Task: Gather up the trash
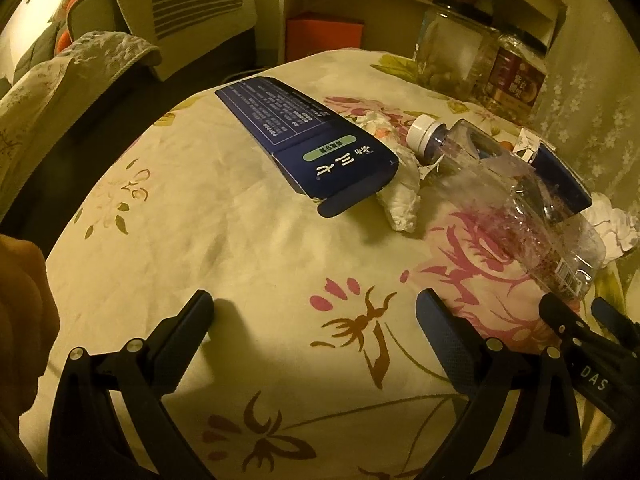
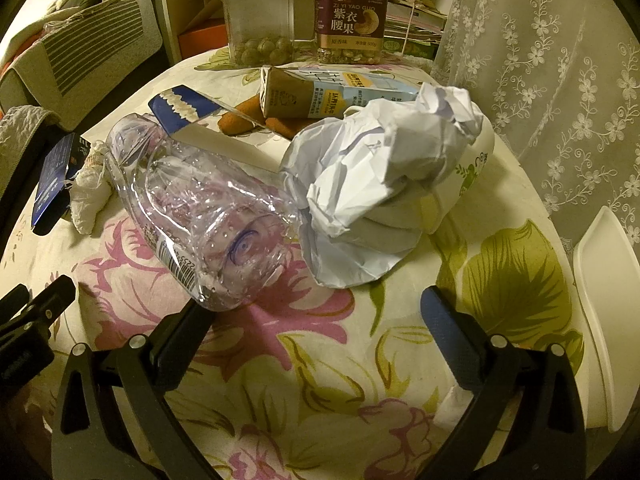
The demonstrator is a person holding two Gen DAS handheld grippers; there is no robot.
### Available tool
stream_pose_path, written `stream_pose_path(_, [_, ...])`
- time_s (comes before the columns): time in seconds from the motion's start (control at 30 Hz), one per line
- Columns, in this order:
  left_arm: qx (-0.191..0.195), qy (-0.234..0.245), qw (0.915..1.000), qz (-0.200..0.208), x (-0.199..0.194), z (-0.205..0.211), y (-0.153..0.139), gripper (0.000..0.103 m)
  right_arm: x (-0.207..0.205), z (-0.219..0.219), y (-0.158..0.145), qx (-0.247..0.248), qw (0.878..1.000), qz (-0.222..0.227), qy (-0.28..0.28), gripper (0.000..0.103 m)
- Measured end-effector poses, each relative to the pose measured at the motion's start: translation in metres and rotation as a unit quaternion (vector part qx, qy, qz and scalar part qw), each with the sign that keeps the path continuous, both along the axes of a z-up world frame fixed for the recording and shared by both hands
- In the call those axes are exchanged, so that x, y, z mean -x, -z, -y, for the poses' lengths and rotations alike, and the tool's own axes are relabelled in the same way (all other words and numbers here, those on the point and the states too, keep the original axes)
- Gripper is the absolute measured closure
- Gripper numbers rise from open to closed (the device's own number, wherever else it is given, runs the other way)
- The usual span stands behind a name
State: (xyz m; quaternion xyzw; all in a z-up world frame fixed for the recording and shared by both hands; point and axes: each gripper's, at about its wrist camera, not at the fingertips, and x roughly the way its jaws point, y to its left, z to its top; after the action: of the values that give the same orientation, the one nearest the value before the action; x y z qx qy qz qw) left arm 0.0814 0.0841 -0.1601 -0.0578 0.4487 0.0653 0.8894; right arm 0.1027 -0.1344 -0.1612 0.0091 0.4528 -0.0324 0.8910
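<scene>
My right gripper point(image 2: 316, 312) was wide open and empty; its left finger touched the crushed plastic bottle point(image 2: 208, 216), which could roll away.

floral tablecloth point(image 1: 240, 264) carries bottle point(image 2: 208, 216), box point(image 1: 304, 136), crumpled paper point(image 2: 380, 168).

Navy box point(image 1: 308, 144) — floral tablecloth point(image 1: 240, 280)

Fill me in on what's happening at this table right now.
A person with two handheld grippers is about to clear trash off a floral tablecloth. Both the left gripper and the right gripper are open and hold nothing. A crushed plastic bottle lies just ahead of the right gripper, beside crumpled paper. A dark blue box and a wadded tissue lie further back.
</scene>
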Motion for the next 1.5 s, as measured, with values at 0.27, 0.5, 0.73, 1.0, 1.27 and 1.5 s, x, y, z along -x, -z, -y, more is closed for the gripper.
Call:
stream_pose_path(0.27, [-0.062, 0.021, 0.9978, -0.01, -0.013, 0.042, 0.003, 0.006, 0.002, 0.004, 0.0, -0.006, 1.0, 0.002, 0.003, 0.006])
stream_pose_path(0.5, [-0.037, 0.005, 0.9992, -0.012, -0.01, 0.032, -0.001, 0.005, 0.0, 0.004, 0.001, 0.0, 1.0, 0.0, -0.001, 0.006])
stream_pose_path(0.73, [-0.035, -0.011, 0.9993, -0.013, -0.005, 0.021, 0.003, 0.005, 0.0, 0.001, 0.001, 0.001, 1.0, 0.0, -0.001, 0.006])
stream_pose_path(1.0, [-0.037, -0.011, 0.9992, -0.014, -0.006, 0.021, 0.003, 0.005, 0.0, 0.002, 0.001, 0.001, 1.0, 0.001, -0.001, 0.006])
stream_pose_path(1.27, [-0.037, -0.011, 0.9992, -0.014, -0.005, 0.021, 0.003, 0.005, 0.0, 0.002, 0.001, 0.0, 1.0, 0.001, -0.001, 0.006])
stream_pose_path(1.5, [-0.037, -0.008, 0.9992, -0.015, -0.006, 0.021, 0.004, 0.005, 0.0, 0.002, 0.001, 0.0, 1.0, 0.001, -0.002, 0.006])
